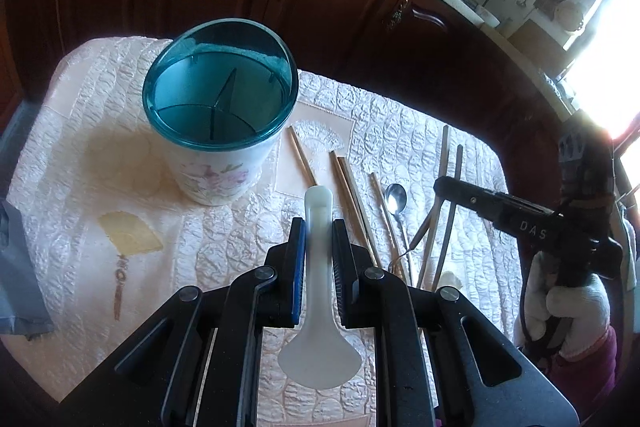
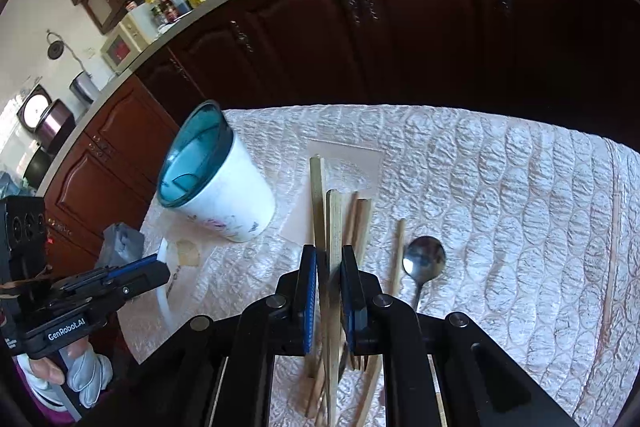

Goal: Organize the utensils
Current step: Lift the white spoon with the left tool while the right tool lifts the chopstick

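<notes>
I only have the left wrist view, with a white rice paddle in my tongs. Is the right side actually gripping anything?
Observer: Yes. The right tongs are shut on two pale chopsticks, which stick out forward past the tips.
Operator: Is there anything on the cloth that I'm missing?
Observer: One thin stick lies alone near the far right edge of the quilted cloth, apart from the other utensils.
</notes>
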The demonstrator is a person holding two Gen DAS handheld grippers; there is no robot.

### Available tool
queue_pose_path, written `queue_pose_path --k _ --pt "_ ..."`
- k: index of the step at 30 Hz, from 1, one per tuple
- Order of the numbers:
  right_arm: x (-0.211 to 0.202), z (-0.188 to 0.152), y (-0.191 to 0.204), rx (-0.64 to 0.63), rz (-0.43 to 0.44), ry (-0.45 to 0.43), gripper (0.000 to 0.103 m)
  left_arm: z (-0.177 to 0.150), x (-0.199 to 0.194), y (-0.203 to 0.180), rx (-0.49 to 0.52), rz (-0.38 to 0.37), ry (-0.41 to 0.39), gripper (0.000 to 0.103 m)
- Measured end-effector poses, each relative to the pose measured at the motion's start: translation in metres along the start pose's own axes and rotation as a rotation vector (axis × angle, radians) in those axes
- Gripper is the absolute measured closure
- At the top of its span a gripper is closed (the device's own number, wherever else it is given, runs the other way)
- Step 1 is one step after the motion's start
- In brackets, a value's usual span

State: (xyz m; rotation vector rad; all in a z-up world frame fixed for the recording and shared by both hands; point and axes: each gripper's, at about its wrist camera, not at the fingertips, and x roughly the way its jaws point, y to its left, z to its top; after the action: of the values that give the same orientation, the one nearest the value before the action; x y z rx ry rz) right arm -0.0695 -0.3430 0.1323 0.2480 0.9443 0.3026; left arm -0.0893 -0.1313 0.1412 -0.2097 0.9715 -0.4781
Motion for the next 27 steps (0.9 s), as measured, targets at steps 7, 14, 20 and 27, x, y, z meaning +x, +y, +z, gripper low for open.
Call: queue_pose_path --k 7,14,20,27 --pt "0.001 -0.002 0.001 0.023 0.012 0.003 0.092 -0.001 -0.003 -0.003 0.000 -0.009 -0.003 0.092" --pt "0.013 0.001 0.006 0.028 0.029 0.029 0.092 0.000 -0.009 0.001 -0.008 -0.005 -0.013 0.092" --pt "0.011 0.002 0.011 0.011 0.024 0.030 0.093 0.000 -0.009 0.003 -0.019 -0.007 -0.012 0.092" --pt "0.010 0.003 0.006 0.027 0.041 0.036 0.090 -0.001 -0.008 0.002 -0.020 -0.006 -0.007 0.092"
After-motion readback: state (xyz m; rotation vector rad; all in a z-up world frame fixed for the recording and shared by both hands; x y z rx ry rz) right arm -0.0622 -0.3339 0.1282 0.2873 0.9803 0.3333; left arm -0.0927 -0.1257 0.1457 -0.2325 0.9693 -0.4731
